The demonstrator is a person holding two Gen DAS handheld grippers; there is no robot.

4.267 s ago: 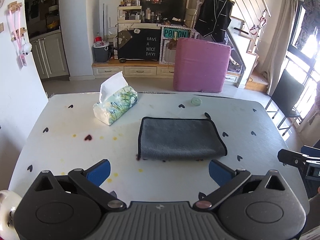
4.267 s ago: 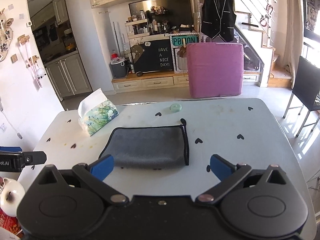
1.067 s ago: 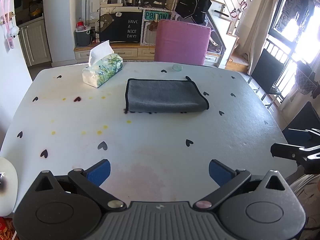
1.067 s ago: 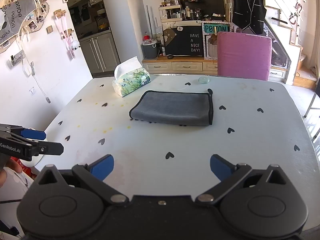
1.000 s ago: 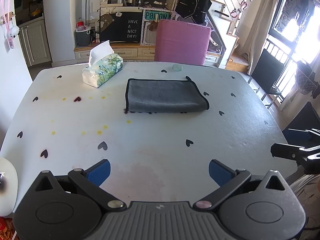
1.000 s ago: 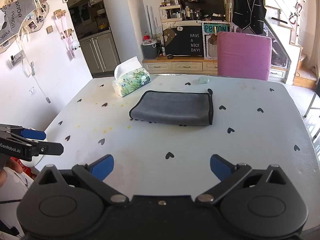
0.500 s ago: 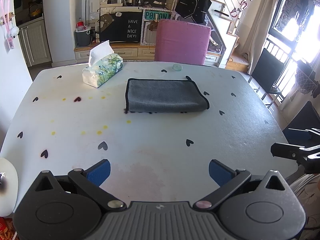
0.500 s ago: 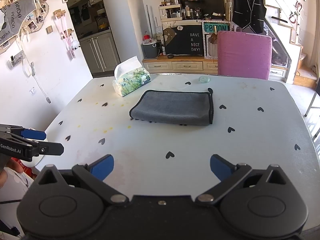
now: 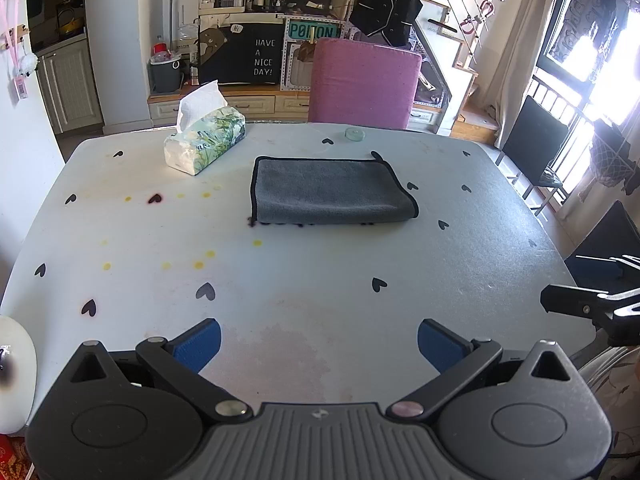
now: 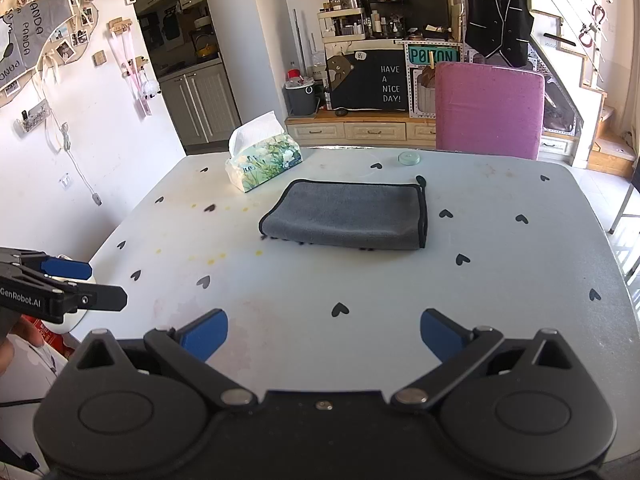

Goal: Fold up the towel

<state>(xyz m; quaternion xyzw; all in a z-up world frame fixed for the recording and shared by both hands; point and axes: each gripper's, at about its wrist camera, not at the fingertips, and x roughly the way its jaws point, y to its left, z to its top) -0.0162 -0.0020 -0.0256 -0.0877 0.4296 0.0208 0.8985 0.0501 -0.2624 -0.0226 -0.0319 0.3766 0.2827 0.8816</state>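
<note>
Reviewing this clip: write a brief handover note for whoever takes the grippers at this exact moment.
Left gripper: open, empty, at the near table edge.
Right gripper: open, empty, also at the near edge.
Towel: grey, lying folded flat mid-table, apart from both grippers; tissue box behind it to the left.
Done: towel looks folded.
Left: possibly another fold; otherwise nothing evident.
</note>
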